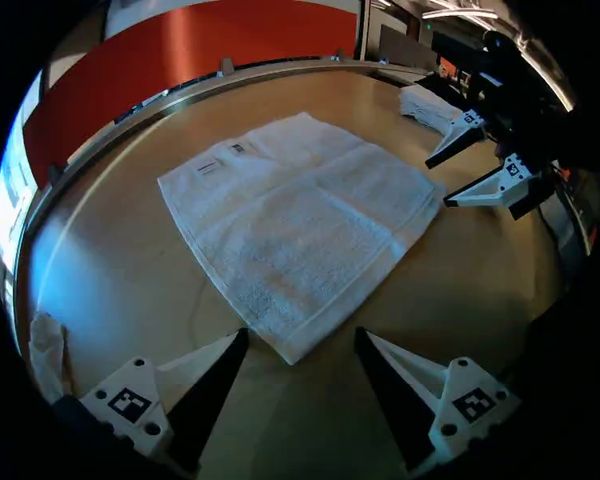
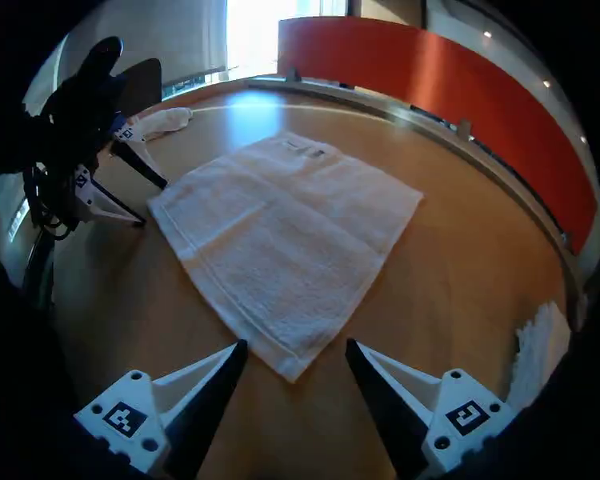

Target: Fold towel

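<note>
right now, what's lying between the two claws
The white towel, flat on the table, lies between the left claw and right claw; the left gripper view shows it.

- Towel (image 1: 300, 232): white, nubbly terry pile with a plain, smoother band along the edges.
- Table (image 1: 476, 280): warm tan, wood-toned.
- Wall panel (image 1: 220, 48): orange-red.
- Left gripper (image 1: 300, 331) and right gripper (image 2: 296, 343): white bodies, black finger faces, black-and-white square markers.
- Crumpled cloth (image 2: 540, 352): white.

Wooden table (image 1: 476, 280), red wall panel (image 1: 220, 48)
</note>
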A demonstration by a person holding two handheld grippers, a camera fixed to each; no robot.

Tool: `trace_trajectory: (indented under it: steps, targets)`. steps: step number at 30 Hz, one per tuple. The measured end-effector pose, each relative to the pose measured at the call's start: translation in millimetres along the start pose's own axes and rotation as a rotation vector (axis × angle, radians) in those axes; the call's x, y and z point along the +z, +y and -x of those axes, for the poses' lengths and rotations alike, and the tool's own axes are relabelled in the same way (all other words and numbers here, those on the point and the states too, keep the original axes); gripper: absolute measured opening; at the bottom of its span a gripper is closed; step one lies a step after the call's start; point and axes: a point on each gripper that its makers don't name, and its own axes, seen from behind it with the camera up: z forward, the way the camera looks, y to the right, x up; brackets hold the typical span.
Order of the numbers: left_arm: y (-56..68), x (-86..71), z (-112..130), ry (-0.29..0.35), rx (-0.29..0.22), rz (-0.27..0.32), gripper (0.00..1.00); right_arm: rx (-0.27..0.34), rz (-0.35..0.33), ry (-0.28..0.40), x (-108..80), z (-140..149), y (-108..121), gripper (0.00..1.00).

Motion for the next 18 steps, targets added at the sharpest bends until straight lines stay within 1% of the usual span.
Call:
trace_trajectory:
  steps: [5, 12, 18]
  targets:
    - [0.0, 0.2, 1.0, -0.005, -0.005, -0.003, 0.97, 0.019, 0.001, -0.001, 1.0, 3.0, 1.8, 0.87]
    - [-1.6, -0.3, 2.0, -0.009, -0.001, -0.015, 0.95, 0.032, -0.011, -0.006, 3.2, 7.4, 0.2, 0.73]
    - [-6.4, 0.6, 1.8, -0.013, -0.017, -0.038, 0.81, 0.043, -0.015, -0.009, 4.4, 6.9, 0.6, 0.55]
